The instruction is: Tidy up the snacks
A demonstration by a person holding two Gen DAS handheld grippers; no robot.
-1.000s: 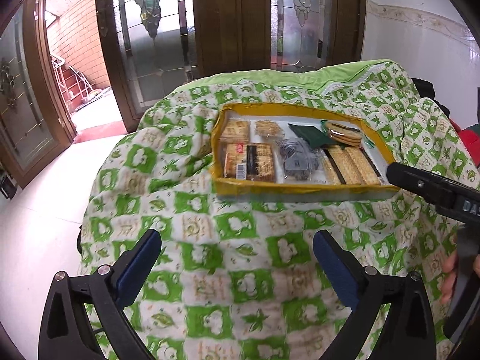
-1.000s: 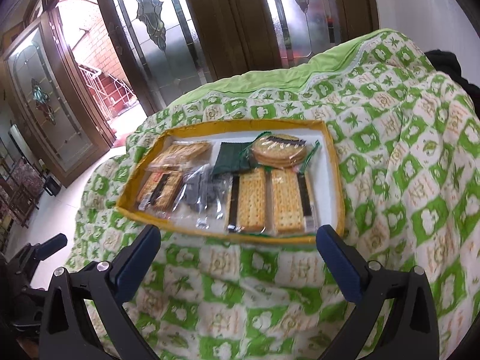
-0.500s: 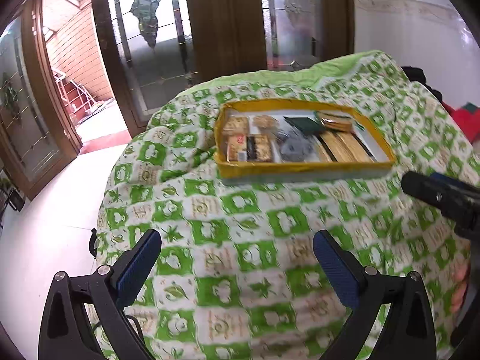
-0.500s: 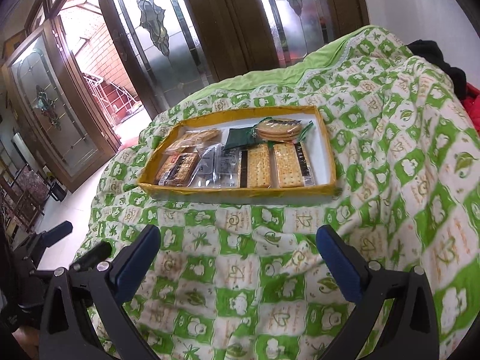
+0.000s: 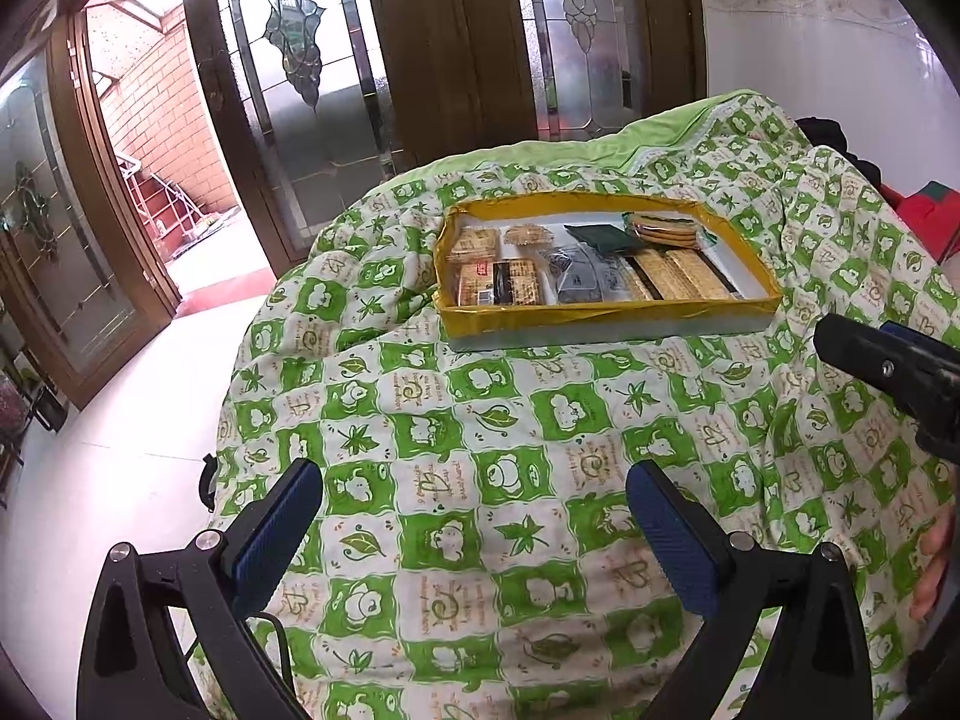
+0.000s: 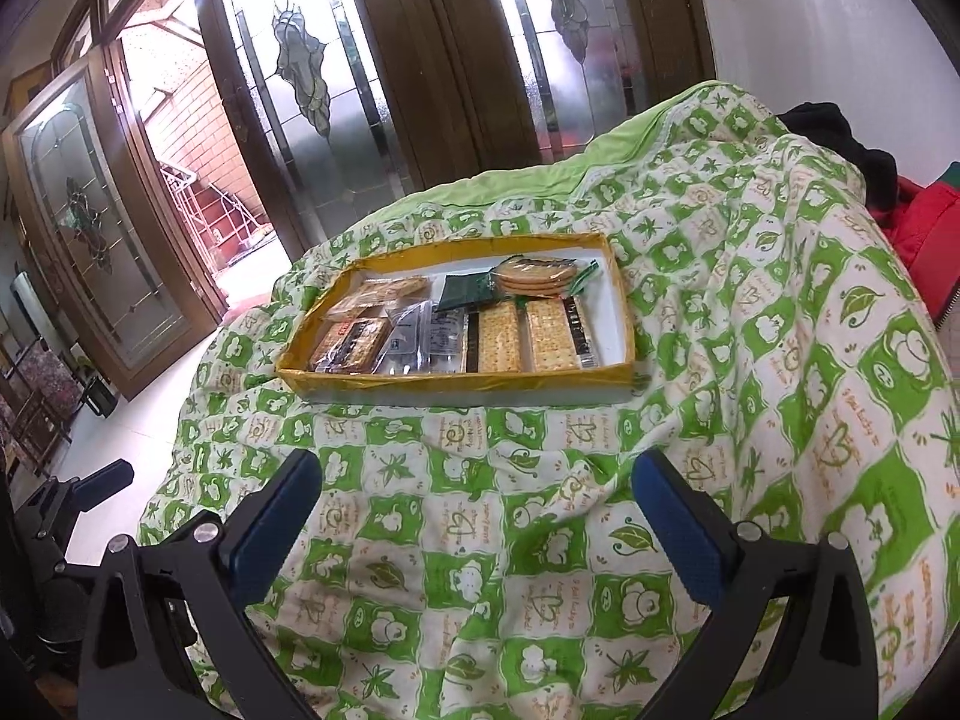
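Observation:
A shallow yellow-rimmed tray lies on a green-and-white quilt. It holds wrapped snacks: long cracker packs, round biscuits, a dark green packet, clear dark packets and brown biscuit packs at the left. My left gripper is open over the quilt, well short of the tray, nothing between its fingers. My right gripper is open too, also short of the tray.
Wooden doors with leaded glass stand behind the quilted mound; one is open to a brick yard. White floor lies at the left. Dark and red cloth sits at the right. The right gripper's body shows in the left view.
Both grippers have drawn back from the tray, which now looks smaller and farther. Both stayed open and empty. The snacks in the tray have not moved.

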